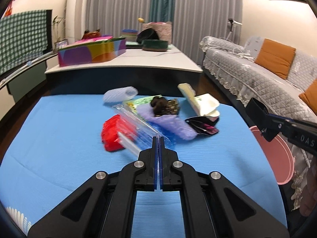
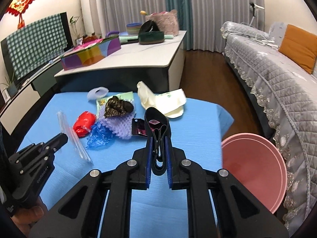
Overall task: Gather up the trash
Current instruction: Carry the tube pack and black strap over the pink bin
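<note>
Left wrist view: left gripper, jaws pressed together on the edge of a clear plastic sleeve; the sleeve is transparent, long, motion-blurred, and stands lifted above the blue-covered counter. Beyond it on the counter, a loose heap of trash: red crumpled bag, lilac foam net, dark patterned wrapper, white foam net sleeve, cream foam clamshell. At the right edge, the right gripper appears from the side, its jaw state not readable there.

Right wrist view: right gripper, clamped on a black folded wrapper with a pink inner print; the wrapper stands upright between the blue pads, raised off the counter. This view alone shows a crumpled blue plastic film beside the lilac net, and the whole pink basin just off the counter's right side, near the grey sofa. The left view catches only a strip of that basin.
</note>
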